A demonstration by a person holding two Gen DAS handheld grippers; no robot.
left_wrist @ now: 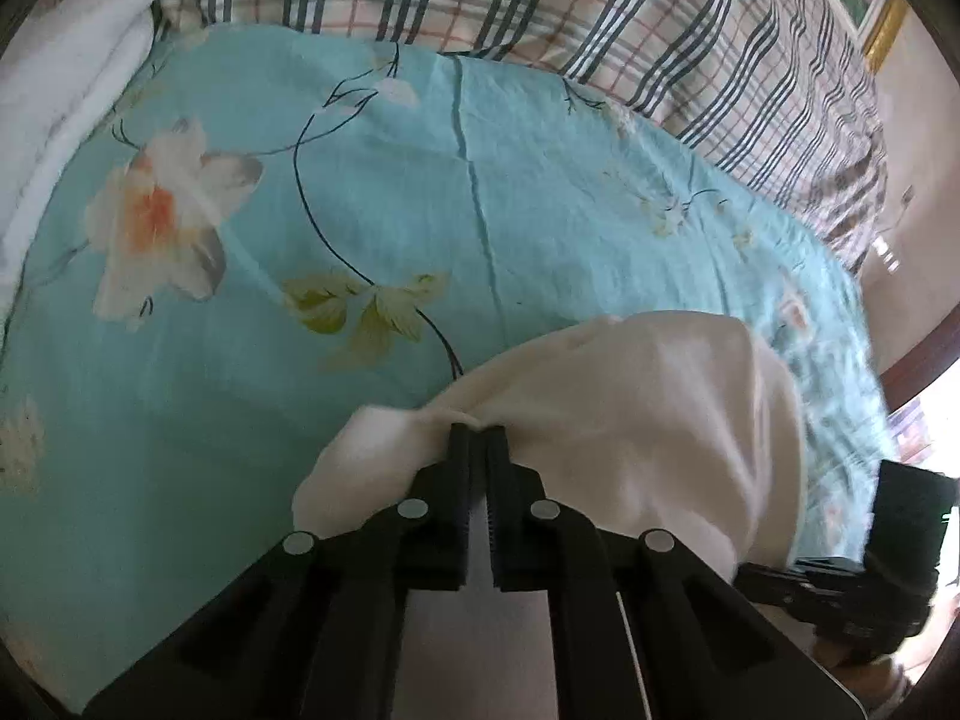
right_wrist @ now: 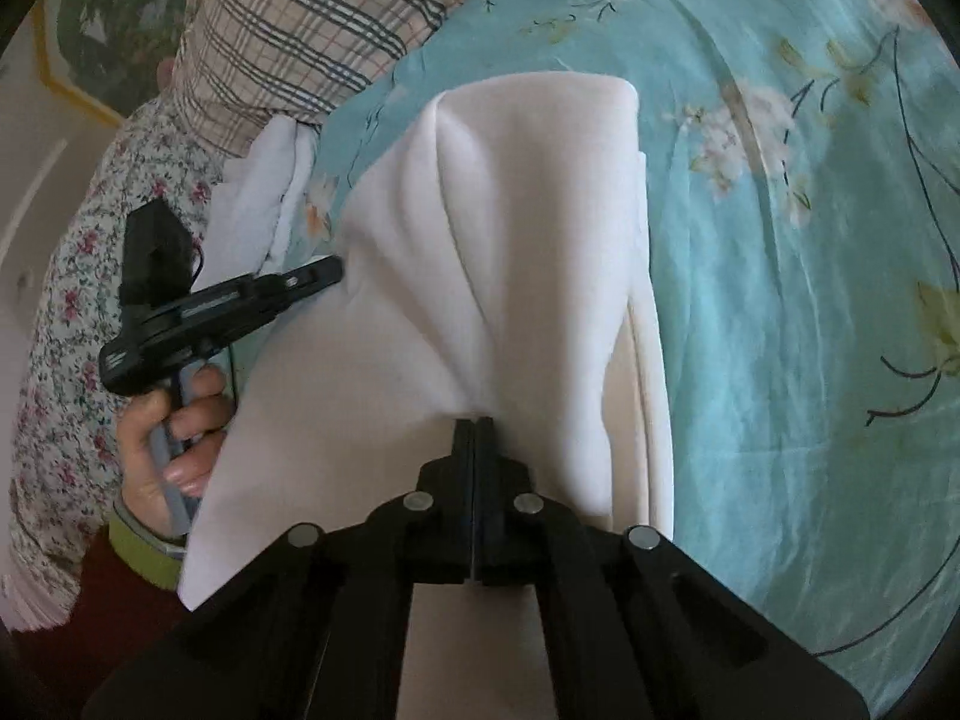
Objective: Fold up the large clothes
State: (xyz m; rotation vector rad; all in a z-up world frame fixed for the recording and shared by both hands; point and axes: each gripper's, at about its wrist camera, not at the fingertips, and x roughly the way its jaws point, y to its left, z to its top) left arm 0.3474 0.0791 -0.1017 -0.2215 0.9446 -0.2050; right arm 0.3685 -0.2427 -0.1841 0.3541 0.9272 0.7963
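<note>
Cream-white soft cloth garment (right_wrist: pixel 528 252) lies bunched on the turquoise flowered bedsheet (left_wrist: pixel 372 192), low and right of centre in the left wrist view. The left gripper (left_wrist: pixel 478 429) is pinched tight on a gathered edge of it, and the right gripper (right_wrist: pixel 475 420) is closed likewise on a fold. Open sheet spreads wide to the left and upward. A checked plaid quilt (left_wrist: pixel 600 6) banks the top of that frame, with a folded white cloth (left_wrist: pixel 78 78) at upper left. In the right wrist view, the person's hand (right_wrist: pixel 174 432) sits at the left edge.
</note>
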